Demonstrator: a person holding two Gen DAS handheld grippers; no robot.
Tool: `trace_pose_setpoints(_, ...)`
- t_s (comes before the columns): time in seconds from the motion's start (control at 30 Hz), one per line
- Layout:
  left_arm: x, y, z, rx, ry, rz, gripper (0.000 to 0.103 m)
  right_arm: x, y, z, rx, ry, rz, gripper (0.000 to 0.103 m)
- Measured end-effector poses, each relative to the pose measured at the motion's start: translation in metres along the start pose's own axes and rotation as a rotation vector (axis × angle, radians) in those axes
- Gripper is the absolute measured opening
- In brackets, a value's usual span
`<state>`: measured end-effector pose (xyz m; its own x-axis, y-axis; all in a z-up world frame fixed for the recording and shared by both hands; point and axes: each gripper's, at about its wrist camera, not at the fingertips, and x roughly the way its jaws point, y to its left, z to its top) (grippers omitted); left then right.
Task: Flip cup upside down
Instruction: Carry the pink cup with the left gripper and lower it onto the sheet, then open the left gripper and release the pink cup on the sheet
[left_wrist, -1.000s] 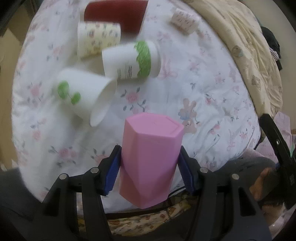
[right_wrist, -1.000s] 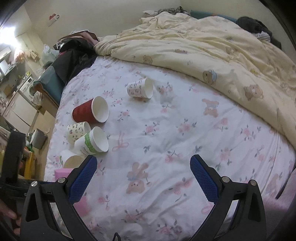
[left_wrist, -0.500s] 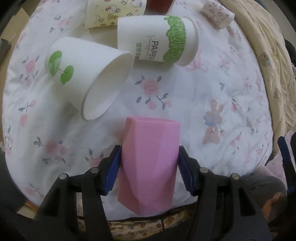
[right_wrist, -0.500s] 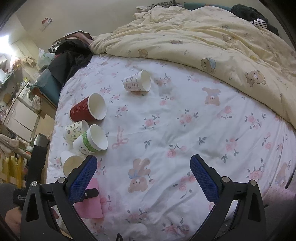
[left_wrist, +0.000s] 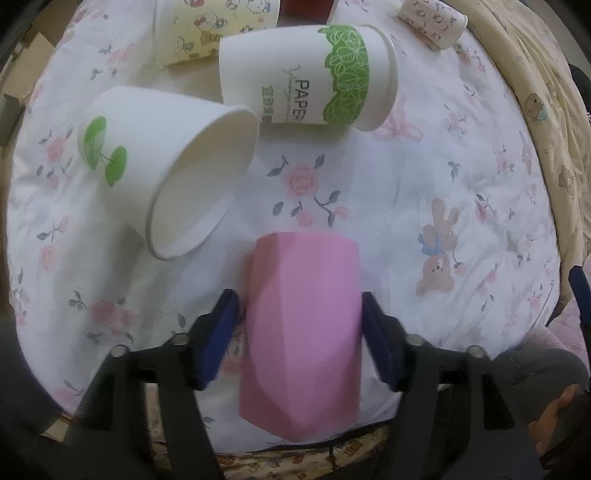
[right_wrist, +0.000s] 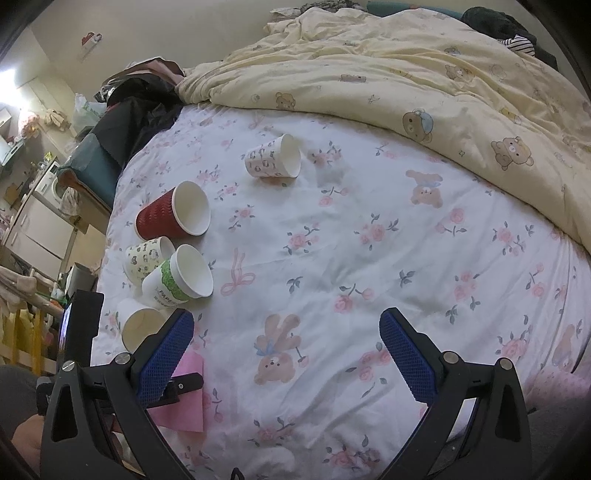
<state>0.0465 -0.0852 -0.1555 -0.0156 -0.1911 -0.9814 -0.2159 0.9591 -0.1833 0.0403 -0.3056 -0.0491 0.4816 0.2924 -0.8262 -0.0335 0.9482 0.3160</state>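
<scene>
in the left wrist view, the left claw (left_wrist: 299, 332) is clenched on the pink cup (left_wrist: 301, 332), its blue pads pressing the cup's two sides; the faceted cup fills the lower middle of the view above the floral bedsheet (left_wrist: 424, 184), and whether it touches the sheet cannot be told from here. just beyond it on the left a white cup with green dots (left_wrist: 166, 177) lies on its side with its mouth turned toward the camera. behind that, a white cup with a green band (left_wrist: 306, 77) lies on its side, its rim to the right, and a cream cartoon-print cup (left_wrist: 214, 29) lies further back, close beside it. a small patterned cup (left_wrist: 432, 22) lies at the top right, near the yellow bear-print duvet (left_wrist: 546, 92). in the right wrist view, the right claw (right_wrist: 286, 354) is released, its jaws spread wide over the bed with nothing between them. the pink cup (right_wrist: 184, 398) shows at the lower left, partly hidden behind the claw's left finger. the fallen cups lie in a cluster on the left of the sheet, including a red ribbed cup (right_wrist: 170, 216) on its side, with the small patterned one well apart near the duvet.
</scene>
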Motion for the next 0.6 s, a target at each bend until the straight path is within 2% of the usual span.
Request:
trace_pose_setpoints(0.07, -0.004, 0.001, 0.0, -0.011, -0.019, 0.007, 0.088, 0.0, 0.001, 0.0, -0.004, -0.003, -0.003, 0.103)
trace_pose_setpoints(0.13, -0.008, 0.003, 0.0, -0.019, -0.029, 0.014, 0.092, -0.001, 0.001, 0.0, -0.004, -0.004, -0.002, 0.103)
trace_pose_setpoints(0.4, -0.043, -0.004, -0.009, 0.009, -0.096, -0.007, 0.093, -0.001, 0.002, 0.001, -0.007, -0.005, 0.002, 0.103)
trace_pose_setpoints(0.6, -0.092, -0.005, -0.01, 0.061, -0.214, -0.037, 0.093, 0.001, 0.006, 0.0, -0.02, -0.001, 0.0, 0.103)
